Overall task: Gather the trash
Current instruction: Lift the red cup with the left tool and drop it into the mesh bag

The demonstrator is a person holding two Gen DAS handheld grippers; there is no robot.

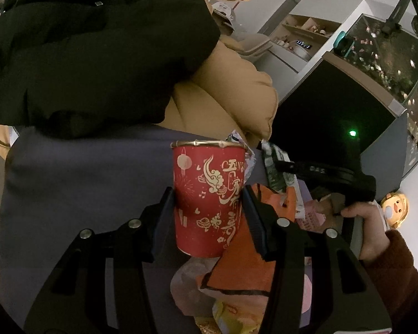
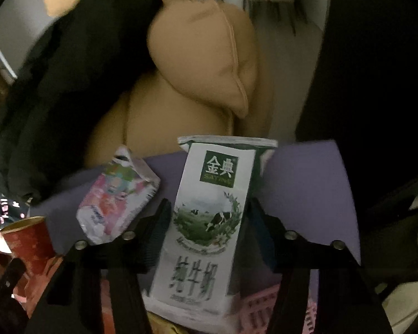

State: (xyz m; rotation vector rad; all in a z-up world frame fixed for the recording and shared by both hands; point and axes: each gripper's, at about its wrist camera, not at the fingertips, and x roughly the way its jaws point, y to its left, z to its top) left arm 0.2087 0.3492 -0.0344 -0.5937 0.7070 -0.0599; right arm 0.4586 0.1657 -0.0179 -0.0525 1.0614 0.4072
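One red paper cup (image 1: 209,197) clamped upright in left gripper (image 1: 209,211); one white-green milk carton (image 2: 209,217) between right gripper (image 2: 209,231) jaws, grip unclear; one crumpled pink-white pouch (image 2: 117,197) beside.

Both tools are matte black plastic. The left gripper (image 1: 209,206) has two flat, wedge-shaped fingers (image 1: 164,222) with ribbed inner pads, each hung on paired slotted links. Two round silver screws (image 1: 134,223) sit on each side of the gripper, at the link joints. The right gripper (image 2: 209,231) is built the same way, with silver screws (image 2: 128,235) at the matching joints and long slots in its links. To the right of the left gripper, a hand (image 1: 356,211) shows a fuzzy rust-brown sleeve (image 1: 393,272) ending at the wrist.
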